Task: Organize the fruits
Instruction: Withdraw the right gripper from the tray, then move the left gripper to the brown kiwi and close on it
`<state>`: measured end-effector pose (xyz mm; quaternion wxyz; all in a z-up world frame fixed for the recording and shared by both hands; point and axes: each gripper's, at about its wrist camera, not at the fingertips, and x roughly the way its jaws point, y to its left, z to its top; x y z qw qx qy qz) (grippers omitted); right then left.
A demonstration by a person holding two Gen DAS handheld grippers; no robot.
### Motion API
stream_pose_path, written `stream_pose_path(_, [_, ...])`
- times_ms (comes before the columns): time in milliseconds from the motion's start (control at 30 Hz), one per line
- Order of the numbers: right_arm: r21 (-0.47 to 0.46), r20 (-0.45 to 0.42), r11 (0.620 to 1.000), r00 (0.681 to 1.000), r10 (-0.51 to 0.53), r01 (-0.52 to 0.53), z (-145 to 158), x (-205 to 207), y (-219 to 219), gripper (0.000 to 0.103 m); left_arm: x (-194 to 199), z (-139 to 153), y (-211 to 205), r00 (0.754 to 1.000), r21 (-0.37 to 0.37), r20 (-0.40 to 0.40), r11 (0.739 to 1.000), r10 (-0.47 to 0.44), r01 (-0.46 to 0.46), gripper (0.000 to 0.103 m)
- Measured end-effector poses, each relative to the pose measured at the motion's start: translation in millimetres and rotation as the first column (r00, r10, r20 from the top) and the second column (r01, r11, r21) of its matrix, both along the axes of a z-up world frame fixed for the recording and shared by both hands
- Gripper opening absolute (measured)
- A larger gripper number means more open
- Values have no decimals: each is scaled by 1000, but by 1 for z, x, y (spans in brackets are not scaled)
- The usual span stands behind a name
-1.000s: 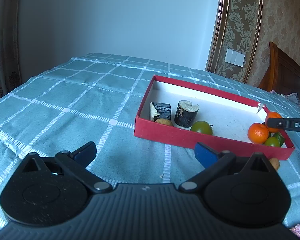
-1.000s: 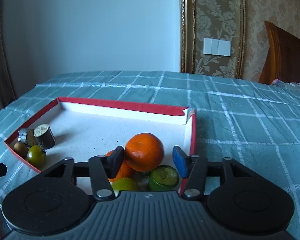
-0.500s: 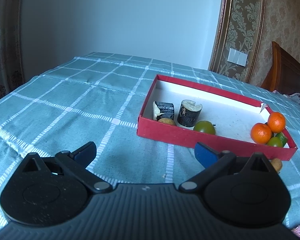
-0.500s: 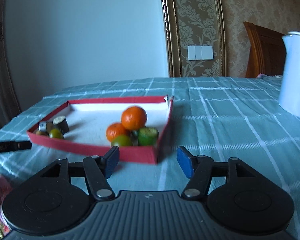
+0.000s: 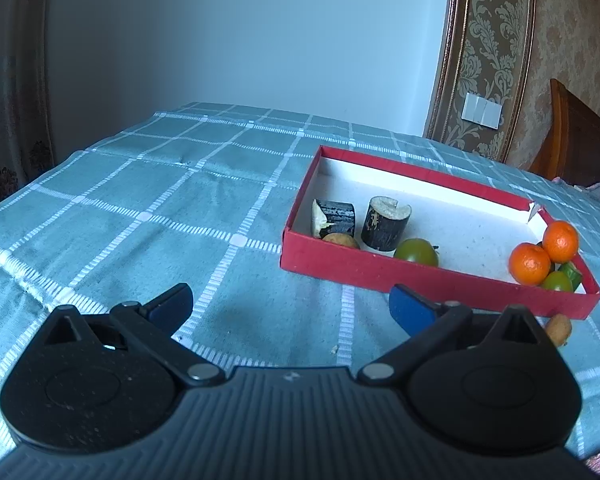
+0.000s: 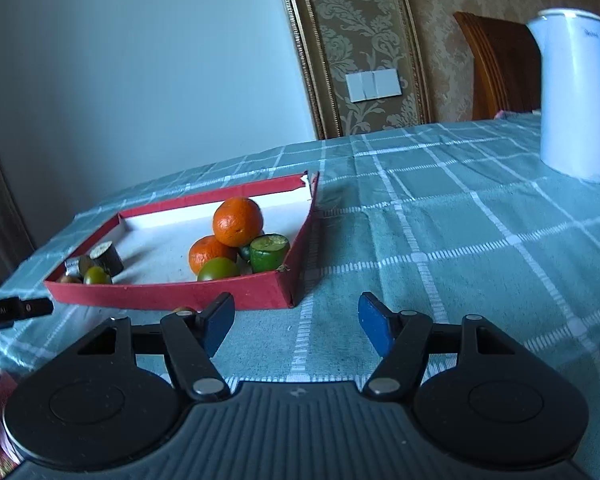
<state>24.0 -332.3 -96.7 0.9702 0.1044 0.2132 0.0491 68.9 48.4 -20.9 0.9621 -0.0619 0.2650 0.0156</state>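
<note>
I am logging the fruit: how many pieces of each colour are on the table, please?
Orange fruits: 2
Green fruits: 3 clearly seen
Brown fruits: 2, one outside the box
Dark cut pieces: 2
Total: 9

Table under a teal cloth with white check lines [image 5: 148, 216]. Sitting straight on it: shallow red cardboard tray [image 5: 380, 272], tall white plastic kettle [image 6: 572, 92], small brownish fruit [image 5: 558, 329] just beside the tray.

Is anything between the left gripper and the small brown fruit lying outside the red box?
Nothing visible. The left gripper hangs open over bare cloth; the brown fruit lies on the cloth beside the red box's near wall, partly hidden behind the gripper's own body.
</note>
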Motion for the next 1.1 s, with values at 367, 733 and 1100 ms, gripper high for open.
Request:
stream_pose_path(367, [83,1,997,1000,0,0,-3,1,-12,68,0,1,-17,1000,115,0,993,15,-15,103])
stream_pose_path(733, [117,4,993,1000,-4,3,-4,1,-16,68,-14,16,-51,997,153,42,987,-64,57,103])
stream_pose_path(1100, [166,23,985,999,-49,44,-5,-2,-25,68,-32,16,-138,943,222,55,925,-329,310,103])
